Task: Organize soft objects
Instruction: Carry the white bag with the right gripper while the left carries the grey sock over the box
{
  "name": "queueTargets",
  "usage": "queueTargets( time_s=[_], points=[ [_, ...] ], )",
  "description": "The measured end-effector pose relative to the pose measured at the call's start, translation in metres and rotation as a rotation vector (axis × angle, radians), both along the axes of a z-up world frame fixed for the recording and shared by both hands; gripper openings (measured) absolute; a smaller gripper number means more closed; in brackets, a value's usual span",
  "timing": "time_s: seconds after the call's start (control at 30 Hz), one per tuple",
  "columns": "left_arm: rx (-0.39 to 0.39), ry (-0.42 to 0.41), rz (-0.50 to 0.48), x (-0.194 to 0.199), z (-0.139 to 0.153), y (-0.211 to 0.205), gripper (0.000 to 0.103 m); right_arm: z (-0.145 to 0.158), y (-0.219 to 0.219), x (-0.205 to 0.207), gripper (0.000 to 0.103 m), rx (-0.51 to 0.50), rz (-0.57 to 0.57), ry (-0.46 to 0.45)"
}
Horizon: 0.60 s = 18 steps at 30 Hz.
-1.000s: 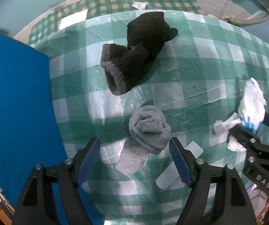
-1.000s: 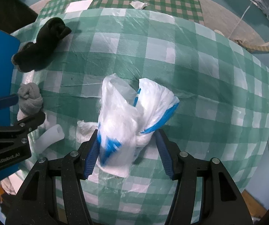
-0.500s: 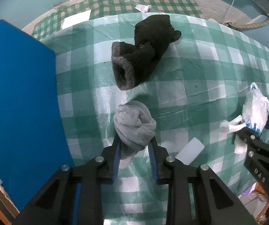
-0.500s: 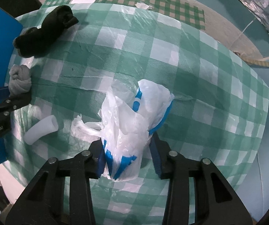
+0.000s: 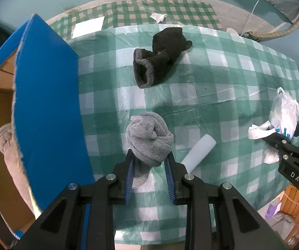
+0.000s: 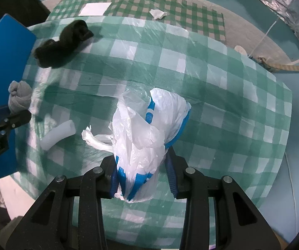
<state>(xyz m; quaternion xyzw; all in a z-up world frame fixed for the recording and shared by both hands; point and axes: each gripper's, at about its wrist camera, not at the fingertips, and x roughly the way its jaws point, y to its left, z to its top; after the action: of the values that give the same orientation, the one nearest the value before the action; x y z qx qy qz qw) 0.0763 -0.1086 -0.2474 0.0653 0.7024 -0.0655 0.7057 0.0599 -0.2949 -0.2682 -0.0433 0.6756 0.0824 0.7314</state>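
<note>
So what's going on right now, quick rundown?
Left gripper clamped on grey sock. Right gripper clamped on white plastic bag. Black sock and white roll on the cloth; nothing blocking.

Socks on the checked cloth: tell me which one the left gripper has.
The rolled grey sock, pinched in the left gripper. The black sock lies untouched farther away on the cloth, and a beige one sits inside the box.

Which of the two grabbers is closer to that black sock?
Left. The left gripper, clamping the grey sock, sits nearer the black sock; the right gripper, clamping the plastic bag, is farther across the table.
</note>
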Motion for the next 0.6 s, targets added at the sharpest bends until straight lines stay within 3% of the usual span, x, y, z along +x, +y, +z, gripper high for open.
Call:
queueTargets(
  time_s=[0.6],
  points=[
    [-0.049,-0.071,0.032,-0.013,0.058,0.015,0.028,0.056,0.013,-0.003,0.036,0.013,0.038,-0.065]
  ],
)
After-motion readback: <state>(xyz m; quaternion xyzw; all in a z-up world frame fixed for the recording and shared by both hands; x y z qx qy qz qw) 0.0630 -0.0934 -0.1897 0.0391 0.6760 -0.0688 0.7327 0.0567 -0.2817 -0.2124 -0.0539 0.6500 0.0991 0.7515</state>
